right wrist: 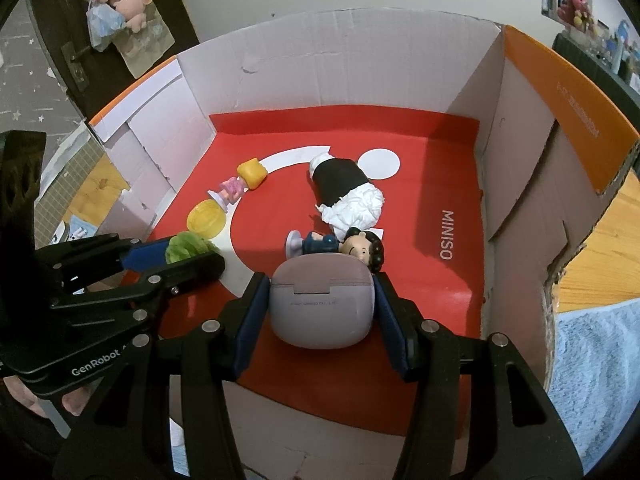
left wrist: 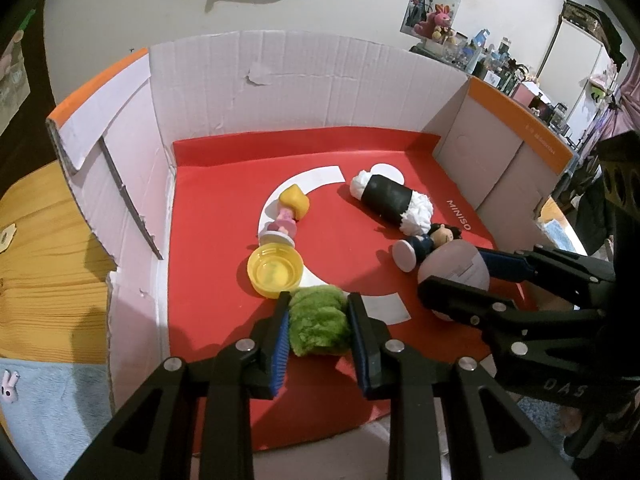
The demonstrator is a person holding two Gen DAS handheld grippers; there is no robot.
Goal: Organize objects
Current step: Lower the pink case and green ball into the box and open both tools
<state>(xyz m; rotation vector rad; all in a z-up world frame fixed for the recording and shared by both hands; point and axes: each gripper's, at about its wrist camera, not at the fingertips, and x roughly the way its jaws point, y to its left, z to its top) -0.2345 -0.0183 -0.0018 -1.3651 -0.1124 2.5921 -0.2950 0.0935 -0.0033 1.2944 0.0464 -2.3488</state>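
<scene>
Left wrist view: the left tongs [left wrist: 318,322] are clamped on a green fuzzy toy [left wrist: 318,326] at lower centre, over the red mat [left wrist: 224,280] in the cardboard box [left wrist: 304,80]; a yellow lid [left wrist: 274,272] sits just beyond; right wrist view: the right tongs [right wrist: 320,308] grip a pink case [right wrist: 322,304] at centre, touching a dark-haired figurine [right wrist: 340,246].

Wooden table surface [left wrist: 48,264] lies beside the box. Light blue towel [right wrist: 592,360] covers part of it. Plush toys [right wrist: 120,4] hang on a dark door [right wrist: 24,60]. Cluttered shelf [left wrist: 480,56] stands against the far wall.
</scene>
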